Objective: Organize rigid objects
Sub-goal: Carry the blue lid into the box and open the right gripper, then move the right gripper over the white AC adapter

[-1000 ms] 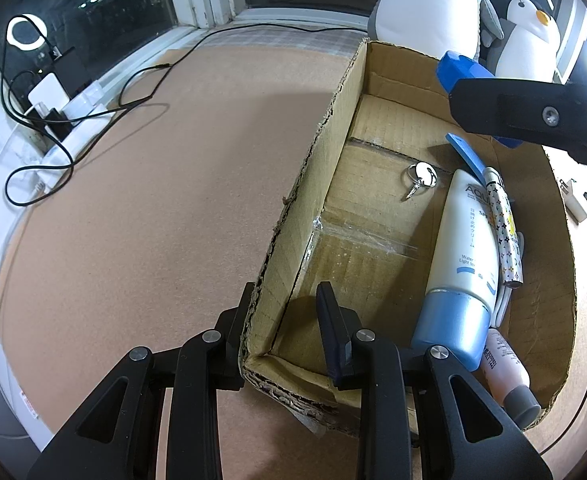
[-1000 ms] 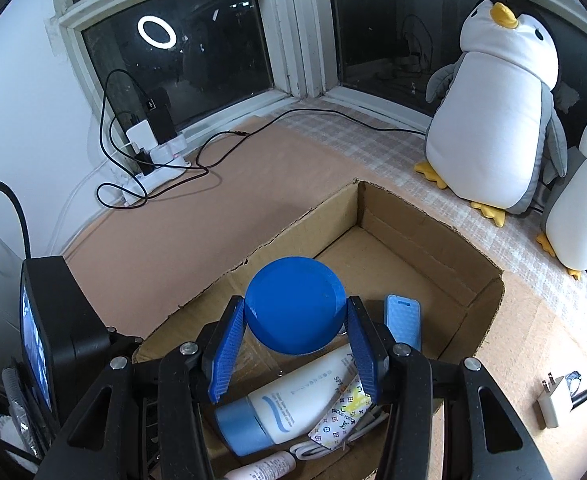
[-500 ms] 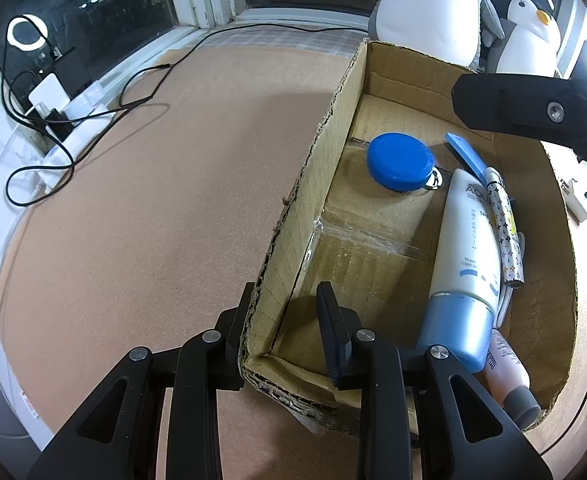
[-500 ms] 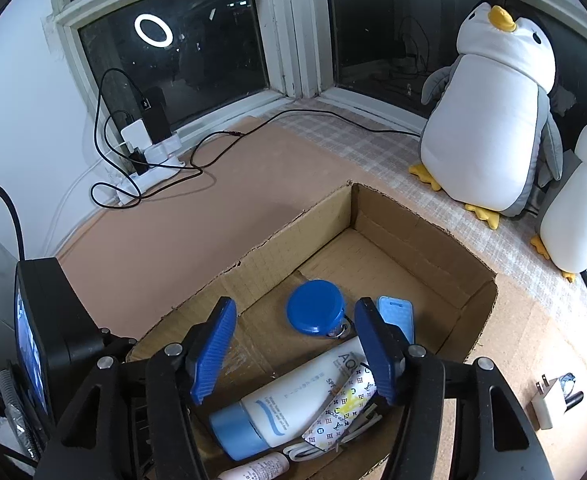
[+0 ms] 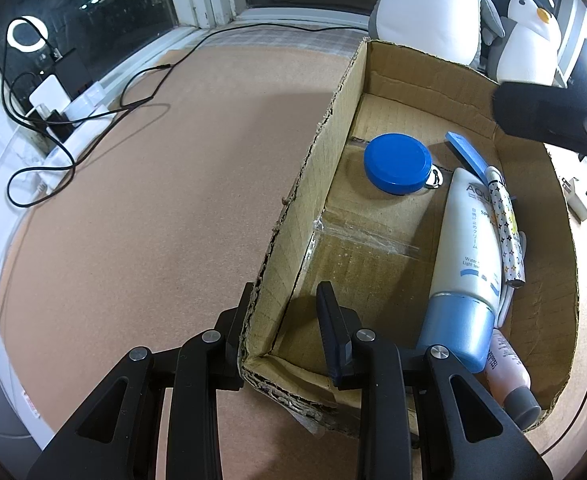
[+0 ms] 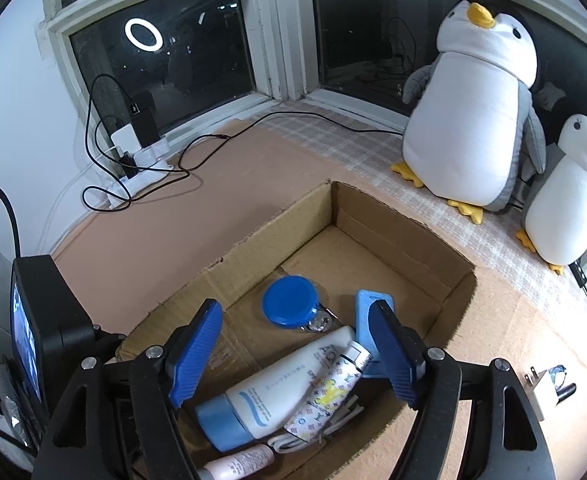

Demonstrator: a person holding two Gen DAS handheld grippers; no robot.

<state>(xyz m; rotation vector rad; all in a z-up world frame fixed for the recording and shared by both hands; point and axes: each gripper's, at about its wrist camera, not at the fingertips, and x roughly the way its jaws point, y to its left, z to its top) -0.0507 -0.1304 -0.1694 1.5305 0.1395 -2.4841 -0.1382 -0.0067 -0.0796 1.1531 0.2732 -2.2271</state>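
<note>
Over the cardboard box [image 6: 393, 236], my right gripper [image 6: 301, 354] hung spread wide, holding nothing.

My left gripper [image 5: 287, 312] straddled the box's near corner wall, apparently clamping it to steady the box. Inside the box, the blue lid [image 5: 398, 163] lay flat beside the white tube [image 5: 469, 236], so that item looked sorted.

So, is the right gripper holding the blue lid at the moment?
No, the right gripper is open and the blue lid lies in the box.
</note>
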